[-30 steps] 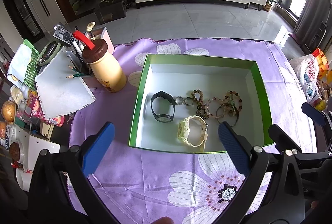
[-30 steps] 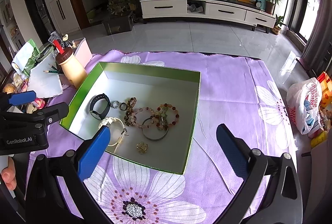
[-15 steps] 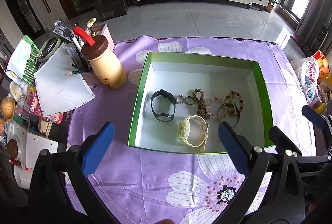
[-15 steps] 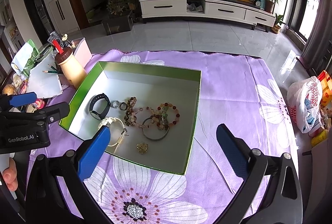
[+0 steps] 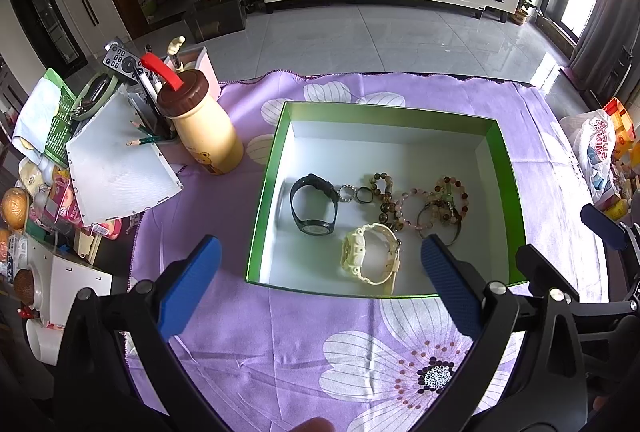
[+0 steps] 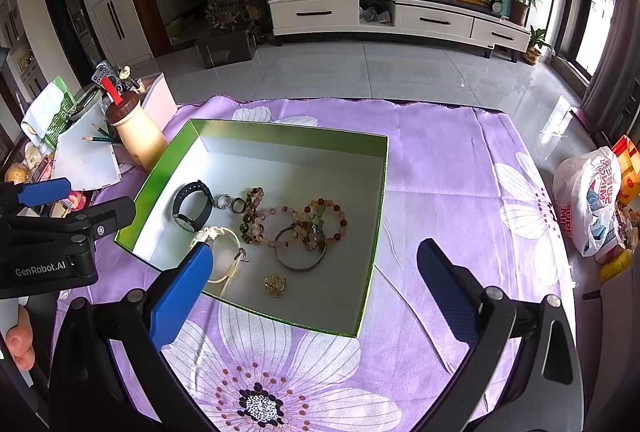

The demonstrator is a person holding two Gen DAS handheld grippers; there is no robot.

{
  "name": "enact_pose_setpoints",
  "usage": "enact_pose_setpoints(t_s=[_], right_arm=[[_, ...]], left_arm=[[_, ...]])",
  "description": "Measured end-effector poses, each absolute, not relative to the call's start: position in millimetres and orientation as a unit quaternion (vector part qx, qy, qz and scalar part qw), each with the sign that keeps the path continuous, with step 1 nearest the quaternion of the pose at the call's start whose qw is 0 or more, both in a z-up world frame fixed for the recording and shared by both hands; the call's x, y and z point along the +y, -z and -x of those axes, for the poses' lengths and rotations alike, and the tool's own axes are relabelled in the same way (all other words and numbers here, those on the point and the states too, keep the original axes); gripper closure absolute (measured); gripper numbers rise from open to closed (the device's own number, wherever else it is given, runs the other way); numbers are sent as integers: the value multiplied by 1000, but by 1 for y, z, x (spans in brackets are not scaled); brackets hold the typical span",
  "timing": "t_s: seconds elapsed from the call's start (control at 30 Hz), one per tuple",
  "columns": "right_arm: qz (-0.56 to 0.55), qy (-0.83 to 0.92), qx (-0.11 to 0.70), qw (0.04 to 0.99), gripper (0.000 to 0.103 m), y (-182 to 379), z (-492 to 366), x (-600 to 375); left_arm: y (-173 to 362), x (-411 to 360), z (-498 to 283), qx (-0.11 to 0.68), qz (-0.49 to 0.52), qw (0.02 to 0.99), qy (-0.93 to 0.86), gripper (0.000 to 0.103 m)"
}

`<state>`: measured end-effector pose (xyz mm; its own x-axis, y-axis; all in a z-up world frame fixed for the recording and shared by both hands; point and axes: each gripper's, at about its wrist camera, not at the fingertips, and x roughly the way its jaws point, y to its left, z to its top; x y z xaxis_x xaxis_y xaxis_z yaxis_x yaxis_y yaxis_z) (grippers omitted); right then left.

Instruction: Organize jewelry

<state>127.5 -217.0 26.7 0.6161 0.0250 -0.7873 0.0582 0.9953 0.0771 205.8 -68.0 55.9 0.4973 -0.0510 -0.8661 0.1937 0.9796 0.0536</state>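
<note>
step: looks to me like you're at the tail end, or between picks. All the jewelry I can spot sits inside the green box (image 6: 382,188) on the purple floral cloth (image 6: 448,168), nothing loose on the cloth itself.
left gripper (image 5: 316,286): fingers spread wide, holding nothing, hovering over the box's near edge.
right gripper (image 6: 316,290): same deal, wide apart and empty, above the near right part of the box.
where the stuff is: black watch (image 5: 313,205) at the left of the box floor, cream watch (image 5: 371,259) just in front of it, beaded bracelets (image 6: 296,220) bunched mid-box with a metal bangle (image 6: 299,248) tangled in, and a small gold brooch (image 6: 276,285) lying apart near the front wall.
next move: my guess is you'd either back off or separate that bracelet pile. If so, come in low and pinch one strand only, since they overlap.
hard to see: the two little rings (image 6: 231,203) between black watch and beads are too small to identify properly. In the left view the brooch is hidden behind your right finger. Can't tell which bracelets are actually hooked together.
off to the side: cream bottle (image 5: 200,124) plus desk clutter, well apart from the box.
</note>
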Motion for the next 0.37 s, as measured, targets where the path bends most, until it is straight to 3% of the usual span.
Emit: enact_pose_setpoints(t_s=[0.37], right_arm=[[-49, 10, 437, 898, 1, -29, -128, -216]], left_arm=[[-57, -69, -205, 497, -72, 862, 76, 2]])
